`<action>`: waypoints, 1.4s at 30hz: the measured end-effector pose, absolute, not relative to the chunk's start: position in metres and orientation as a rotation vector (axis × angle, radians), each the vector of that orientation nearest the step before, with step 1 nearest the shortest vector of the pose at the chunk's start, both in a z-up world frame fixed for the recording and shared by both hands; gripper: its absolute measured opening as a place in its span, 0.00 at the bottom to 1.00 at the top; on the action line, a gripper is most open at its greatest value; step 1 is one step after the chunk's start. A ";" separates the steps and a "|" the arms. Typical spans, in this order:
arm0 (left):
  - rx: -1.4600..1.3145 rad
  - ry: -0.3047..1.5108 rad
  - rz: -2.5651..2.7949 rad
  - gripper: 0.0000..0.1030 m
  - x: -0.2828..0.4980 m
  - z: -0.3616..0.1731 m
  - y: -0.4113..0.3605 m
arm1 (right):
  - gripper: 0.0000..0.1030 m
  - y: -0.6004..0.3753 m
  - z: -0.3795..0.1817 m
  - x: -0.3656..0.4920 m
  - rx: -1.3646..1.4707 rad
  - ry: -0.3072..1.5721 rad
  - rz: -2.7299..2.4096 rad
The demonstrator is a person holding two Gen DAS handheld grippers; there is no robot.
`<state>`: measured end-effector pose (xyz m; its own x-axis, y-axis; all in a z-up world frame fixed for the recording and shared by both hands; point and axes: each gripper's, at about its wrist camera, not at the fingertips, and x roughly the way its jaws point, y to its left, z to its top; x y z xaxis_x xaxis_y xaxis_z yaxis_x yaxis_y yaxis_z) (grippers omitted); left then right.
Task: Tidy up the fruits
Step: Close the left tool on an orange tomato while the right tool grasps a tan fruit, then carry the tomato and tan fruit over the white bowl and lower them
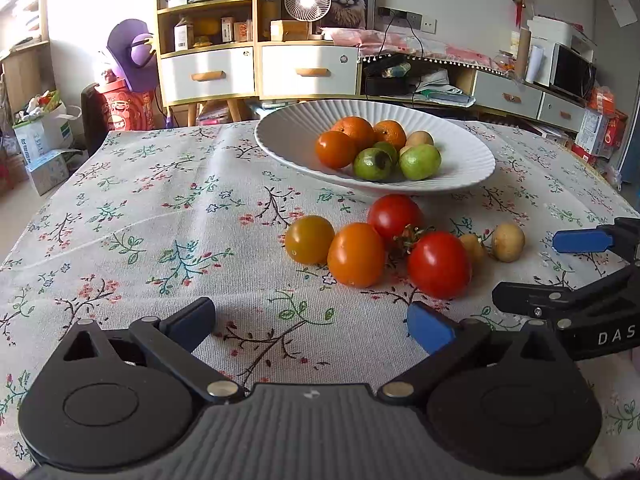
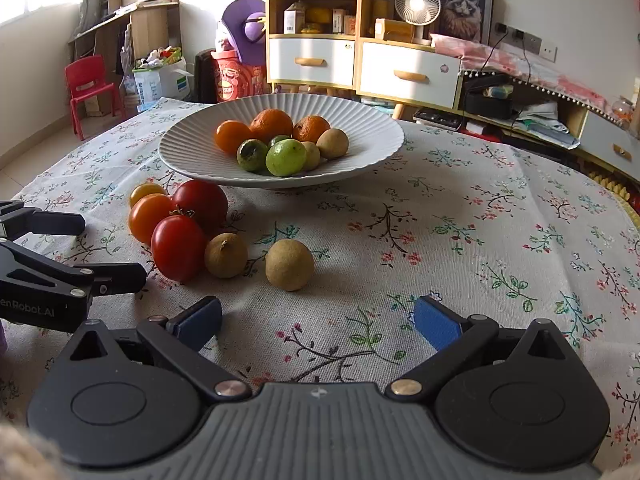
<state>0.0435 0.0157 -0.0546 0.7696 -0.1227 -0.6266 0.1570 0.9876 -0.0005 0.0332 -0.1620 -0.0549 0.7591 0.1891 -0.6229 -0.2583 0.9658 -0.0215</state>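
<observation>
A white ribbed plate (image 1: 280, 136) (image 2: 372, 136) holds oranges, green fruits and small tan fruits. In front of it on the cloth lie two red tomatoes (image 1: 438, 264) (image 2: 178, 246), an orange tomato (image 1: 356, 254), a yellow tomato (image 1: 309, 239) and two tan round fruits (image 2: 289, 264) (image 2: 225, 255). My left gripper (image 1: 314, 322) is open over bare cloth, just short of the tomatoes. My right gripper (image 2: 318, 320) is open too, with the nearer tan fruit a little beyond its fingers. Each gripper also shows at the edge of the other view, left gripper (image 2: 92, 250), right gripper (image 1: 560, 270).
A floral tablecloth (image 1: 160, 220) covers the table. Behind it stand a wooden shelf with white drawers (image 1: 208, 72), a small fan (image 1: 307, 0) and a low cluttered cabinet (image 1: 512, 96). A red child's chair (image 2: 90, 84) and boxes are on the floor at left.
</observation>
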 end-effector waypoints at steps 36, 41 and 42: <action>-0.092 0.700 -0.257 0.22 0.057 -0.033 0.018 | 0.22 -0.164 -0.040 0.044 -0.032 0.677 0.334; -0.125 0.729 -0.254 0.22 0.055 -0.030 0.025 | 0.22 -0.163 -0.036 0.042 -0.024 0.698 0.331; -0.124 0.732 -0.252 0.22 0.054 -0.029 0.025 | 0.22 -0.161 -0.035 0.041 -0.029 0.704 0.329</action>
<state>0.0541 0.0247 -0.0287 0.7152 -0.2705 -0.6444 0.1841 0.9624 -0.1997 0.0415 -0.1612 -0.0352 0.7128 0.2869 -0.6400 -0.3064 0.9482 0.0838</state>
